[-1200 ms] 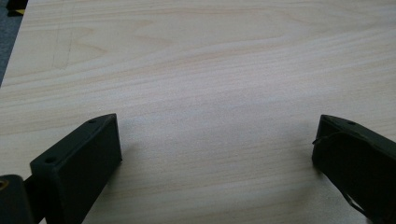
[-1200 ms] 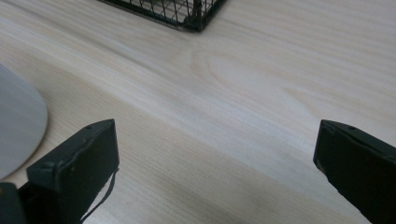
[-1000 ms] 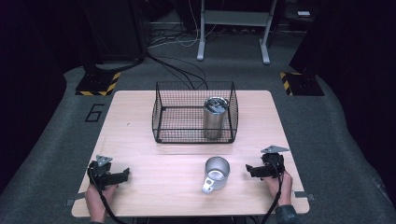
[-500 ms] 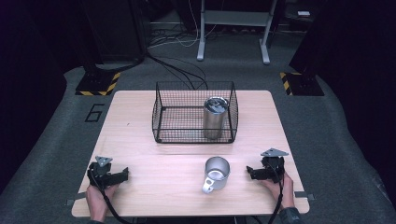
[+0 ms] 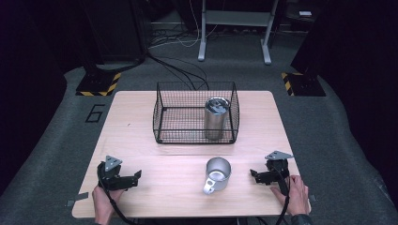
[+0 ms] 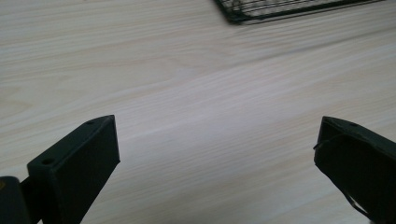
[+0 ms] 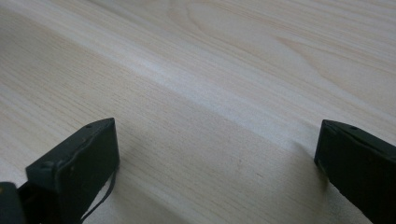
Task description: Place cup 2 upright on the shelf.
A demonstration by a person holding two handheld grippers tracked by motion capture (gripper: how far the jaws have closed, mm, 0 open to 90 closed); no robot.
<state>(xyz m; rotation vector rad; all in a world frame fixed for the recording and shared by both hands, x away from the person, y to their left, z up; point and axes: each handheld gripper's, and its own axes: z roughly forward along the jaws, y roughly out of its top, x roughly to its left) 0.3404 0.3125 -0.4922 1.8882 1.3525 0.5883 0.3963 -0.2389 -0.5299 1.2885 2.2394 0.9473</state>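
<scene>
High view shows a mug [image 5: 218,173] low in the middle, a cup [image 5: 216,118] in the basket [image 5: 162,117] above. Left gripper [image 5: 133,177] and right gripper [image 5: 254,175] are both spread wide, holding nothing.

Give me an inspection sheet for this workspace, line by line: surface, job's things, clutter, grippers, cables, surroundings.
Surface: light wooden table, bare apart from the items below.
Job's things: black wire basket at the far middle; tall steel tumbler upright inside its right end; steel mug on the table nearer the person, handle toward the near edge.
Clutter: nothing seen.
Grippers: left hand-held gripper low at the near left, jaws open, empty; right hand-held gripper low at the near right, jaws open, empty.
Cables: one trails from each gripper over the near edge; floor cables run behind the table.
Surroundings: dark grey floor, hazard-striped blocks, white stand legs, a floor-marked 6.
</scene>
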